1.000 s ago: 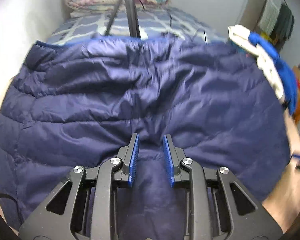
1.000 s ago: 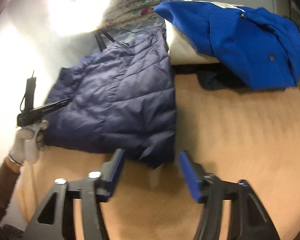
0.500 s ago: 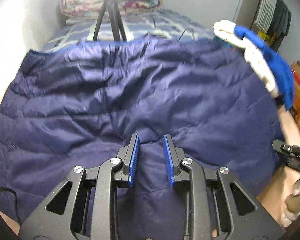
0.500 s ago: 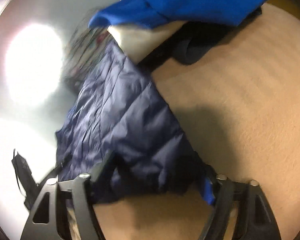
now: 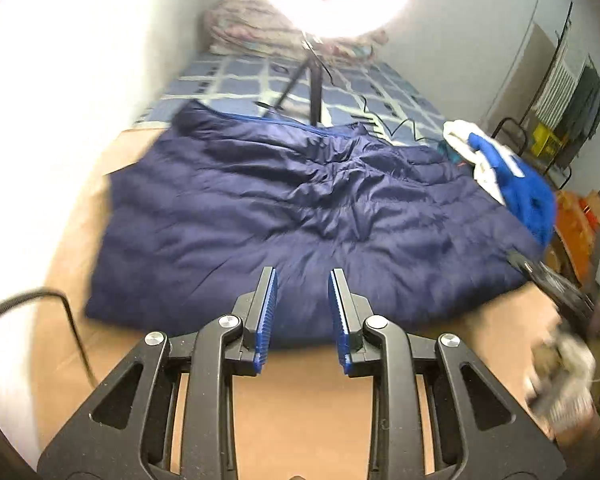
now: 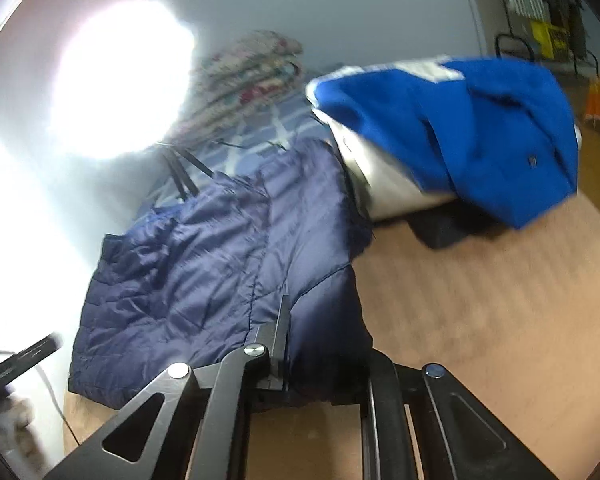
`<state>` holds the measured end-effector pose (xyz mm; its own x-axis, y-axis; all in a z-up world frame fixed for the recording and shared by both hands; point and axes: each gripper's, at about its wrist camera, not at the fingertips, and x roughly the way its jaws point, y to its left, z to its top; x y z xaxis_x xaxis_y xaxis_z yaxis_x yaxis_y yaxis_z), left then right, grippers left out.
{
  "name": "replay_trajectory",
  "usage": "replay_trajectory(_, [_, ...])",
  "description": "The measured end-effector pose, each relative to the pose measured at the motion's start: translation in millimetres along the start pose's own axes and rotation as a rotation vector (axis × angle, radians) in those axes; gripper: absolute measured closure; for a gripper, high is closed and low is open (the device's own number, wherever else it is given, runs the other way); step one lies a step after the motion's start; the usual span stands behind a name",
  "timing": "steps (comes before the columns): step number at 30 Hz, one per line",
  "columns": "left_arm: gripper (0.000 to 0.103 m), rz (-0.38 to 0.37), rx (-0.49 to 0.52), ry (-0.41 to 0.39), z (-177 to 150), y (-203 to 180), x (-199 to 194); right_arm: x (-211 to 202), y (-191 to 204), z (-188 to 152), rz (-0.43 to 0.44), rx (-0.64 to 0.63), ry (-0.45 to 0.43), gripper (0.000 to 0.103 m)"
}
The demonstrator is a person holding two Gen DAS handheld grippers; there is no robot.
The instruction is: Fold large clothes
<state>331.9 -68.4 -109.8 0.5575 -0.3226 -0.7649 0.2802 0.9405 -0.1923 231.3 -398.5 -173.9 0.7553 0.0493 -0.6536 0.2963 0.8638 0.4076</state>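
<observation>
wrist views, low (close), sharing jacket (image 5: 300, 216)

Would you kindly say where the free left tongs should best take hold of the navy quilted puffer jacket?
Judging by its pose, grip the near hem of the navy quilted puffer jacket, coming in low from the near side. That edge lies flat on the tan mat just ahead of the open left tongs.
</observation>
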Motion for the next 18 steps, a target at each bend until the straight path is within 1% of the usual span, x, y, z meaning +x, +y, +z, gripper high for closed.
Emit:
replay_trajectory(1, [0.06, 0.012, -0.021, 0.001, -13.1, 8.2, -19.9, -3.5, 5.4, 2.7, 0.006, -0.01, -0.012, 0.094])
replay_trajectory(2, [0.044, 0.023, -0.035, -0.001, -25.7, 15.6, -36.1, -5.8, 7.0, 5.6, 0.013, -0.016, -0.02, 0.094])
replay_trajectory(3, [0.038, 0.04, -0.052, 0.005, -40.1, 21.3, -50.9, -9.1, 11.1, 7.3, 0.021, -0.023, -0.03, 0.095])
replay_trajectory(4, [0.036, 0.044, -0.072, 0.014, -52.9, 26.7, -62.0, -13.5, 14.4, 8.7, 0.027, -0.03, -0.039, 0.095])
replay_trajectory(5, [0.036, 0.029, -0.1, 0.032, -69.7, 32.9, -74.0, -15.8, 16.4, 8.3, 0.033, -0.037, -0.044, 0.095])
replay_trajectory(6, [0.036, 0.019, -0.119, 0.043, -79.7, 35.2, -79.9, -17.5, 21.8, 9.4, 0.045, -0.047, -0.052, 0.095])
replay_trajectory(7, [0.036, -0.001, -0.16, 0.058, -95.3, 40.0, -89.4, -17.8, 29.6, 10.3, 0.052, -0.062, -0.06, 0.095])
replay_trajectory(9, [0.036, -0.035, -0.215, 0.077, -115.3, 43.8, -102.1, -23.7, 39.4, 13.4, 0.059, -0.098, -0.079, 0.095])
replay_trajectory(10, [0.036, -0.047, -0.223, 0.073, -123.4, 43.1, -107.8, -26.6, 46.5, 15.0, 0.061, -0.118, -0.091, 0.095])
replay_trajectory(13, [0.036, -0.029, -0.229, 0.027, -145.5, 41.1, -124.8, -34.5, 66.2, 20.2, 0.076, -0.165, -0.114, 0.095])
replay_trajectory(15, [0.036, -0.021, -0.223, 0.018, -151.4, 40.4, -127.3, -38.7, 81.3, 23.5, 0.085, -0.205, -0.127, 0.095])
replay_trajectory(18, [0.036, -0.011, -0.195, 0.018, -149.1, 39.0, -127.4, -43.8, 109.2, 26.4, 0.092, -0.275, -0.147, 0.095])
